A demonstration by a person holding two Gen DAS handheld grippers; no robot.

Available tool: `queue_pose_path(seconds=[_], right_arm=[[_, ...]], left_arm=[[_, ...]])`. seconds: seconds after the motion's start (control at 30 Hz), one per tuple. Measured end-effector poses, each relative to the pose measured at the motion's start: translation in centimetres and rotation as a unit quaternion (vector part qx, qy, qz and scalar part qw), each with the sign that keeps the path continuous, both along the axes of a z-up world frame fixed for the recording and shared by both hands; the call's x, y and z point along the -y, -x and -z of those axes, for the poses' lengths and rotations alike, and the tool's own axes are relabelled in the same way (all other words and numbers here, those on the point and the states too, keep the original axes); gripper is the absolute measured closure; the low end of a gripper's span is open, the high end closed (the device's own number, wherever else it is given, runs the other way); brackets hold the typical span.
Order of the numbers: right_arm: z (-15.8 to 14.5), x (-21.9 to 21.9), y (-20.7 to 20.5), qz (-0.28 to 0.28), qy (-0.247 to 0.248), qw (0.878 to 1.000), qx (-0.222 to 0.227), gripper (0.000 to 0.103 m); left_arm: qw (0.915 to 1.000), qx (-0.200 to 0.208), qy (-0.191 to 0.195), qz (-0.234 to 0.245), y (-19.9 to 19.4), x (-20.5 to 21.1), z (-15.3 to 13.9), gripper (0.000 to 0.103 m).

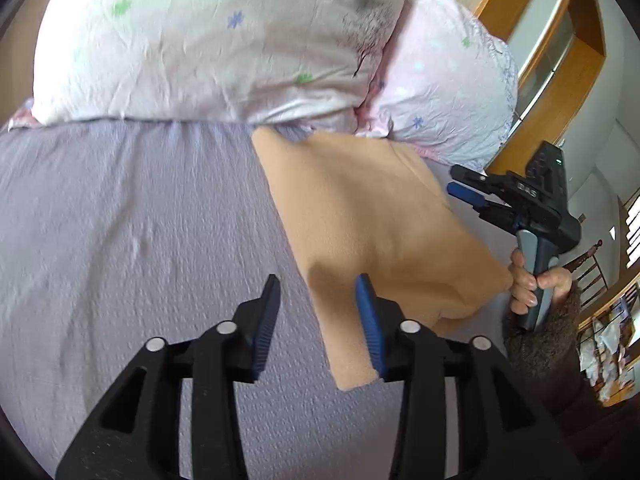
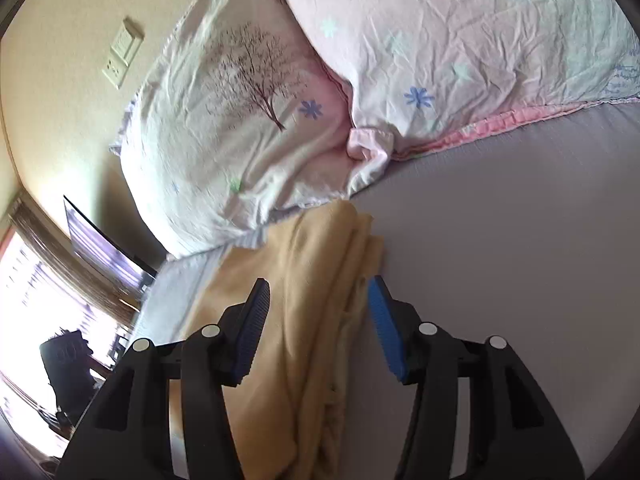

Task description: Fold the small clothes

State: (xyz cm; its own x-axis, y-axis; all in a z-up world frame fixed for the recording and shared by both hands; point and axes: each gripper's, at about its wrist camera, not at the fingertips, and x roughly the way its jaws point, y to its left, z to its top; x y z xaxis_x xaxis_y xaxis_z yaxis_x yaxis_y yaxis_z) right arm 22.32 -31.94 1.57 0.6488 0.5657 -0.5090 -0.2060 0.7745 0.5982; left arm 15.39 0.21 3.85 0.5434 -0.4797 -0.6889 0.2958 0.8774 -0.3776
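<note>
A small tan garment [image 1: 372,220] lies folded into a long strip on the lilac bedsheet [image 1: 140,220]. My left gripper [image 1: 318,284] is open and hovers over its near left edge, with nothing between the fingers but the cloth below. My right gripper [image 1: 460,184] shows at the garment's right edge, held by a hand, fingers apart. In the right wrist view the garment [image 2: 316,280] lies in stacked folds under my open right gripper [image 2: 318,284], which holds nothing.
Two pale pink pillows [image 1: 224,40] with star and tree prints lie along the head of the bed, also in the right wrist view [image 2: 248,112]. A wooden door frame [image 1: 560,60] stands at the right. A wall with sockets [image 2: 120,52] and a window [image 2: 40,300] are at the left.
</note>
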Motion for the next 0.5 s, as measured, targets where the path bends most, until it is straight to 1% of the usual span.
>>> queue_pose_path(seconds=[0.03, 0.07, 0.1, 0.13, 0.17, 0.2, 0.23, 0.27, 0.3, 0.33, 0.37, 0.4, 0.5], right_arm=[[0.0, -0.5, -0.8, 0.002, 0.011, 1.000, -0.006, 0.049], [0.3, -1.3, -1.6, -0.002, 0.025, 1.000, -0.016, 0.052], [0.7, -2.0, -2.2, -0.007, 0.035, 0.999, -0.023, 0.081], [1.3, -2.6, -3.0, 0.003, 0.067, 0.997, -0.046, 0.088], [1.5, -2.5, -3.0, 0.009, 0.072, 0.996, -0.054, 0.088], [1.1, -1.9, -2.3, 0.016, 0.060, 0.997, -0.046, 0.087], [0.5, -1.2, -1.4, 0.023, 0.052, 0.998, -0.042, 0.086], [0.1, -0.6, -0.4, 0.021, 0.038, 0.998, -0.042, 0.074], [-0.4, 0.2, 0.9, 0.010, 0.014, 0.999, -0.038, 0.047], [-1.1, 0.9, 2.7, -0.004, -0.014, 1.000, -0.024, 0.036], [-1.6, 1.5, 4.7, -0.017, -0.026, 0.999, -0.011, 0.032], [-1.8, 1.8, 6.2, -0.026, -0.025, 0.999, -0.006, 0.032], [-2.0, 0.8, 10.3, -0.041, 0.013, 0.999, -0.004, 0.034]], left_arm=[[1.0000, 0.004, 0.005, 0.005, 0.1, 0.1, -0.3, 0.057], [0.9999, 0.006, 0.010, 0.009, 0.2, 0.3, -0.4, 0.056], [0.9998, 0.011, 0.013, 0.010, 0.3, 0.5, -0.4, 0.056], [0.9997, 0.011, 0.014, 0.014, 0.4, 0.7, -0.4, 0.056], [0.9997, 0.010, 0.016, 0.015, 0.4, 0.9, -0.4, 0.056], [0.9997, 0.009, 0.019, 0.015, 0.6, 0.8, -0.3, 0.056], [0.9995, 0.010, 0.025, 0.016, 0.9, 0.5, -0.3, 0.054], [0.9994, 0.013, 0.027, 0.015, 1.2, 0.3, -0.4, 0.050], [0.9994, 0.016, 0.027, 0.012, 1.6, -0.2, -0.4, 0.049], [0.9994, 0.018, 0.027, 0.010, 1.7, -0.3, -0.3, 0.046], [0.9994, 0.019, 0.029, 0.009, 2.0, -0.8, -0.2, 0.046], [0.9993, 0.018, 0.032, 0.008, 2.2, -1.2, -0.3, 0.046], [0.9992, 0.017, 0.036, 0.008, 2.7, -1.9, -0.1, 0.046]])
